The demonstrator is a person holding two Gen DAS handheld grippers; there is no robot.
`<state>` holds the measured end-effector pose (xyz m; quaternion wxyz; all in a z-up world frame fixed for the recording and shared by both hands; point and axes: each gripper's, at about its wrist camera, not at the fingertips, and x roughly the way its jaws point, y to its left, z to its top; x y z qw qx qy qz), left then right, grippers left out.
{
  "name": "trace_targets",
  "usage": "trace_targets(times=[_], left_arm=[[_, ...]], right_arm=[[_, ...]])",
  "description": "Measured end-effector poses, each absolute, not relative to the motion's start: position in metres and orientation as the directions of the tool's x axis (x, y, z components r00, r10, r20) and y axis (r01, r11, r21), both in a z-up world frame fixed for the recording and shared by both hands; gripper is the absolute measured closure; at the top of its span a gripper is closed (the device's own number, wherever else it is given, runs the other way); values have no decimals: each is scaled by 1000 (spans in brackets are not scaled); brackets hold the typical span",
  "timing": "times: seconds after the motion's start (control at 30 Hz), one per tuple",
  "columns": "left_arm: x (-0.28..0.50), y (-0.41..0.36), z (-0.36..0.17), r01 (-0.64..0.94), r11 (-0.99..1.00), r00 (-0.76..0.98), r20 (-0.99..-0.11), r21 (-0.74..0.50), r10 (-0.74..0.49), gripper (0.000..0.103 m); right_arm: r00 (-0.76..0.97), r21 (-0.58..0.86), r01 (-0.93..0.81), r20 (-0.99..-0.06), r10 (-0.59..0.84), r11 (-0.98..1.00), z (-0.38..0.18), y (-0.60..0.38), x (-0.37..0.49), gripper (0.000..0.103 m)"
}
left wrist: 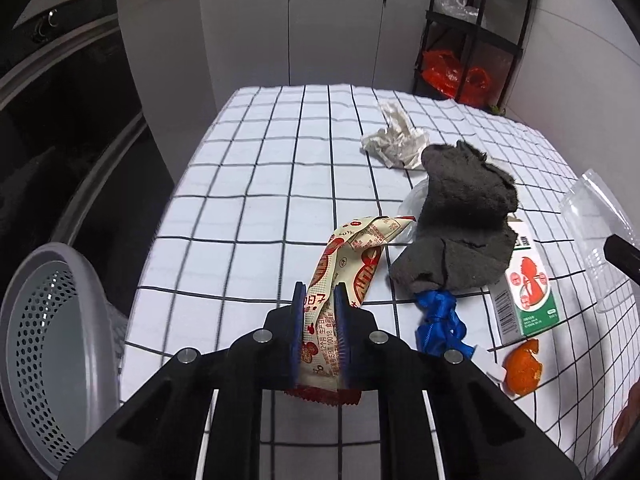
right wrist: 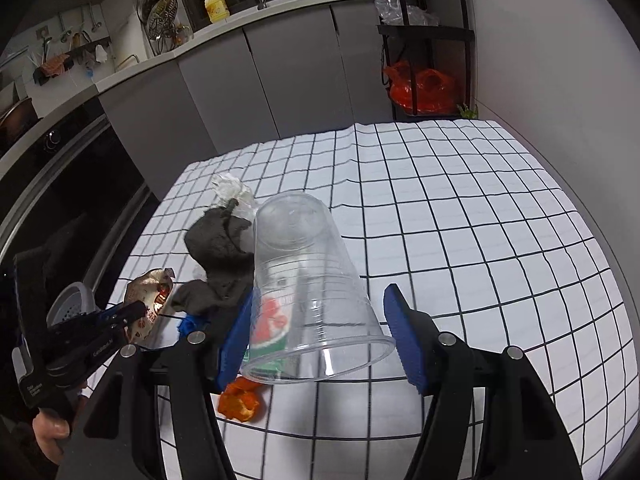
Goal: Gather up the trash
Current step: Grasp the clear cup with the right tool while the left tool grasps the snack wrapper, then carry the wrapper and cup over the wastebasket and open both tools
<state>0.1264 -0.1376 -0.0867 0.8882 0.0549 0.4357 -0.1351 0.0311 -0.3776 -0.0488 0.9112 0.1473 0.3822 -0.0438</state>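
My left gripper [left wrist: 319, 300] is shut on a beige and red snack wrapper [left wrist: 352, 252], whose upper end curls above the checked tablecloth [left wrist: 260, 200]. In the right wrist view the same left gripper [right wrist: 138, 312] pinches the wrapper [right wrist: 150, 292] at the table's left edge. My right gripper [right wrist: 320, 304] is shut on a clear plastic cup [right wrist: 304, 264], tilted with its rim toward the camera. On the cloth lie a dark grey rag [left wrist: 464, 224], crumpled white paper [left wrist: 394, 140], a blue ribbon [left wrist: 438, 320], a green and white carton [left wrist: 524, 292] and an orange peel [left wrist: 522, 368].
A grey perforated basket [left wrist: 48, 344] stands below the table's left edge. Grey cabinets [right wrist: 288, 72] and a dark oven front [left wrist: 60, 140] lie beyond the table. A black shelf rack with a red bag [right wrist: 420, 84] stands at the far right by the wall.
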Motion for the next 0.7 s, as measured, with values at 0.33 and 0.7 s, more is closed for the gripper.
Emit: trace_targets(times=[0.33, 0.7], left_arm=[[93, -80, -30, 232, 972, 682, -717, 23, -146, 89], [72, 19, 7, 106, 992, 750, -661, 67, -35, 89]], right_arm=[[770, 307, 105, -627, 118, 946, -10, -328, 25, 41], [787, 374, -69, -549, 281, 925, 16, -230, 43, 41]])
